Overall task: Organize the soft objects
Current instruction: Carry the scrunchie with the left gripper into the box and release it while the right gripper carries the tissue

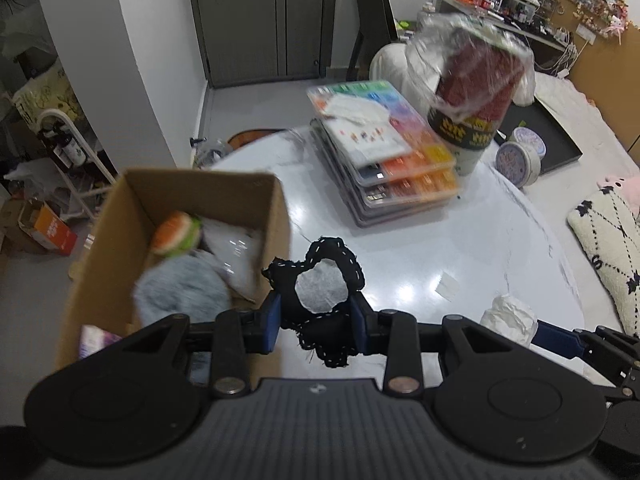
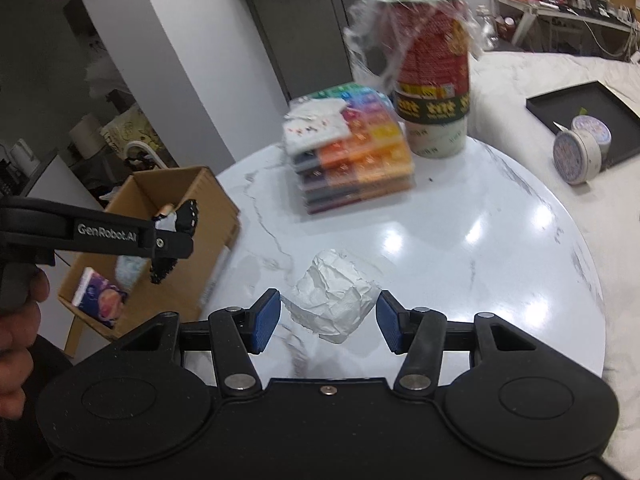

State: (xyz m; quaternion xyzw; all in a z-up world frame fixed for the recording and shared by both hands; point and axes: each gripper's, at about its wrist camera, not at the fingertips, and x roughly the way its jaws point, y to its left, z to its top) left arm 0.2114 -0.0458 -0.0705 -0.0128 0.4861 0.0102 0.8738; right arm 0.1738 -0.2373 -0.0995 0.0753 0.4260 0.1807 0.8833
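Your left gripper [image 1: 316,320] has its jaws clenched on a black fabric piece [image 1: 320,276] with white stitching and a grey centre, held just beside the right wall of the open cardboard box [image 1: 208,184] at the counter's left edge. Your right gripper [image 2: 327,322] has its jaws released, spread either side of a crumpled white bundle [image 2: 334,298] lying on the near part of the white marble counter [image 2: 480,240]. A fluffy grey item [image 1: 180,292] and an orange-and-green plush [image 1: 176,234] lie in the box.
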